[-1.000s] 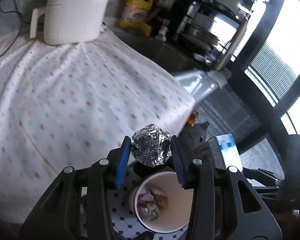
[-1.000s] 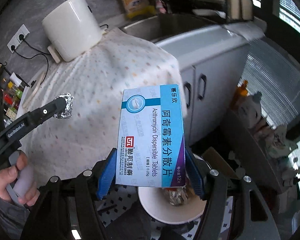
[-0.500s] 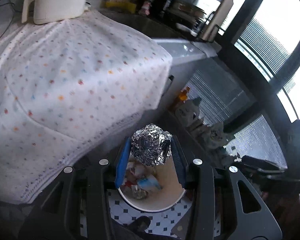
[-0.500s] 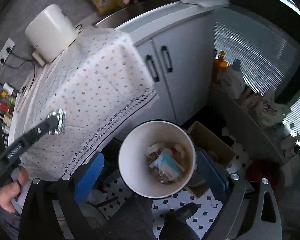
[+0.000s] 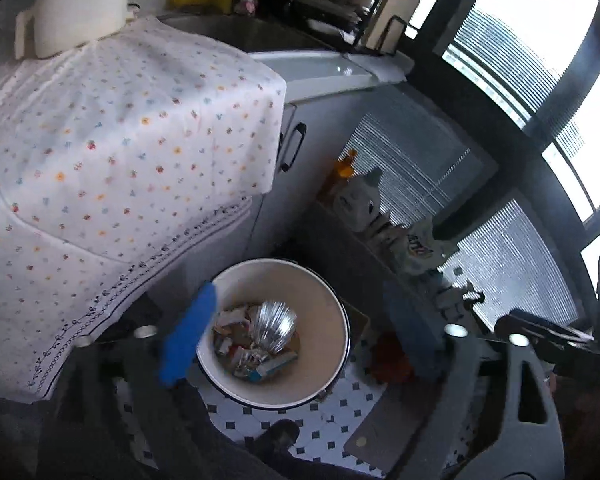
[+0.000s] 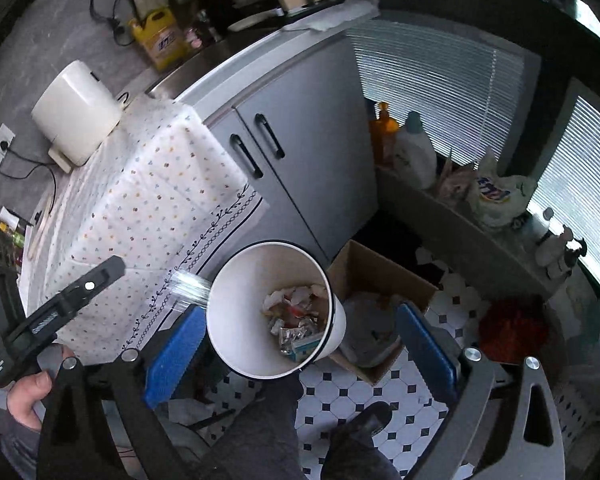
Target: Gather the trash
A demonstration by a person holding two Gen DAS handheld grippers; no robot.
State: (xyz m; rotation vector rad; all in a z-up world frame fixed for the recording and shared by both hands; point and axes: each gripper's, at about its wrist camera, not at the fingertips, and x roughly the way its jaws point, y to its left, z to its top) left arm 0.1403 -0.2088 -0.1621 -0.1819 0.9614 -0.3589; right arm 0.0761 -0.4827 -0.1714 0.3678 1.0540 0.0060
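Observation:
The white trash bin (image 5: pixel 342 312) stands on the floor below both grippers, with crumpled paper and wrappers inside. My left gripper (image 5: pixel 300 336) hangs over it and its jaws are opening, with nothing pressed between the pads. The foil ball (image 5: pixel 274 324) is a blurred streak in mid-air, free of the pads. In the right wrist view the foil ball (image 6: pixel 190 288) shows just left of the bin's rim (image 6: pixel 220 280), below the left gripper's finger (image 6: pixel 100 276). My right gripper (image 6: pixel 302 350) is open and empty above the bin. The blue-and-white medicine box (image 6: pixel 304 346) lies among the trash.
A table under a dotted cloth (image 6: pixel 152 196) stands left of the bin, with a white appliance (image 6: pixel 74 112) at its back. Grey cabinet doors (image 6: pixel 300 152), a cardboard box (image 6: pixel 380 276) and a ledge of bottles (image 6: pixel 414 152) surround the bin. A person's leg and shoe (image 6: pixel 364 420) are on the tiled floor.
The left gripper has let go of the foil ball, which now drops toward the bin. The right gripper dropped the medicine box into the bin. Both hands moved over the bin.

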